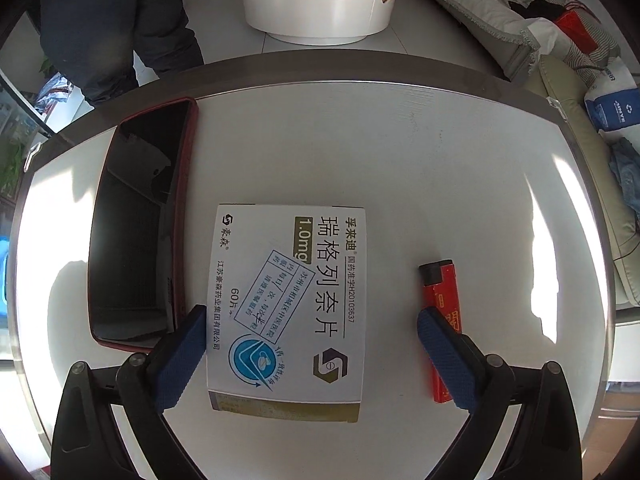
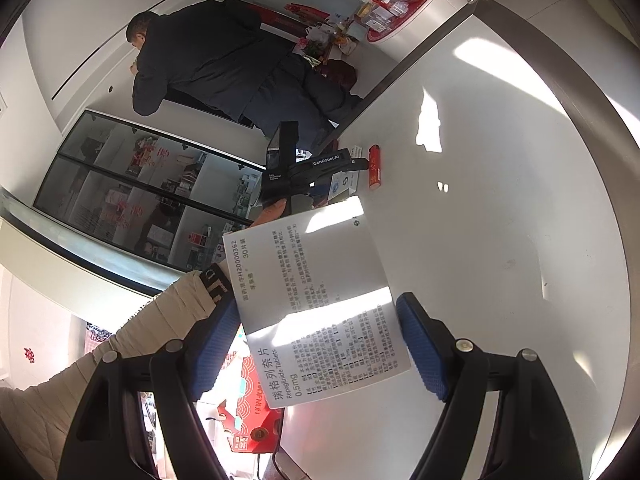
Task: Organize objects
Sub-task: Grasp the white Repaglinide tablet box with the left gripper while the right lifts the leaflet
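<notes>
A white medicine box (image 1: 288,304) marked 1.0mg lies flat on the white table (image 1: 440,160). My left gripper (image 1: 312,356) points down over it, open, its blue pads astride the box. The left pad is at the box's edge, and the right pad hangs over a red lighter (image 1: 442,320). An empty dark tray with a red rim (image 1: 140,232) sits just left of the box. In the right wrist view my right gripper (image 2: 318,340) is shut on a second white medicine box (image 2: 316,300) marked 0.5mg, held tilted above the table's near edge. Farther off are the left gripper (image 2: 312,168) and the lighter (image 2: 374,168).
The table has a metal rim (image 1: 360,68). A person in dark clothes (image 2: 224,60) stands beyond its far side. A round white stand with a red top (image 1: 320,4) holds several small items. A sofa (image 1: 500,8) lies to the right and a glass cabinet (image 2: 140,192) to the left.
</notes>
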The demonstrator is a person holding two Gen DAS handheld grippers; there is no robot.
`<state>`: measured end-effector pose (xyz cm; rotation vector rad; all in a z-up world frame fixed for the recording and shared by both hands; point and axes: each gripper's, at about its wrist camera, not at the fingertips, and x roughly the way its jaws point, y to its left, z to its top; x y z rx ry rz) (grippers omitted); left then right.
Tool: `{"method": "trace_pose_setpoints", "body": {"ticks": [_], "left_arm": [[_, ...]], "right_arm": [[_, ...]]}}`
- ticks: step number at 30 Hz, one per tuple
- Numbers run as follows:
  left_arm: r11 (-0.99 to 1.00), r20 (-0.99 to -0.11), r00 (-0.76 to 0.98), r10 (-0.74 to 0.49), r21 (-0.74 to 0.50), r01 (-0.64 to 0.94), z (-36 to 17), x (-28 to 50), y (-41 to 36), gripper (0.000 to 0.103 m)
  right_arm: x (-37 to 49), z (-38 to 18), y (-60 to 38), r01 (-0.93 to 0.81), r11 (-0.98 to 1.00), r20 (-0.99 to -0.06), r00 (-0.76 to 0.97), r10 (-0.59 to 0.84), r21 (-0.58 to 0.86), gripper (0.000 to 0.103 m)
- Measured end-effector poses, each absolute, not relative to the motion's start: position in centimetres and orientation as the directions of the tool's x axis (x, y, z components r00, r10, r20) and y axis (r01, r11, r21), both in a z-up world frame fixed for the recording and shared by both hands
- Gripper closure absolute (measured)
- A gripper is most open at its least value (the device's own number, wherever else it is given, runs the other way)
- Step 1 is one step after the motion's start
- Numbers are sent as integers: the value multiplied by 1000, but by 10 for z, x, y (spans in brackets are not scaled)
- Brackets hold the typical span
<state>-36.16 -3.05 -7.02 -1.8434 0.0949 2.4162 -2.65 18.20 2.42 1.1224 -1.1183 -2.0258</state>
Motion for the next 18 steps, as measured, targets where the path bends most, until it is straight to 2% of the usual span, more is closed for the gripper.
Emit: {"method": "trace_pose_setpoints", "body": {"ticks": [2,4,5,7,10,14,18], "left_arm": [[-993,-958,-284,40,-6,-121,-70,-360,-26,2],[-991,-946,-322,46,-3,-134,-65,-356,-22,16],[-989,-941,-336,48,2,-147,-61,-355,-18,27],[-983,-938,-347,5,59,-174,-60,-352,-10,27],[-979,-931,-364,18,58,-197,-59,-341,-4,27],[-983,-907,-414,76,1,-183,-43,-307,-9,27],[-977,-877,-454,159,-74,-199,-10,-240,-14,27]], "right_arm": [[-26,23,183,71,-487,-394,-492,-776,871,24],[-25,22,184,67,-483,-392,-491,-778,873,24],[-23,22,183,65,-481,-391,-492,-778,874,24],[-20,22,183,63,-478,-389,-494,-777,876,24],[-13,22,184,57,-466,-376,-507,-776,883,24],[2,23,188,45,-460,-370,-527,-765,887,24],[24,14,191,27,-417,-335,-550,-765,909,24]]}}
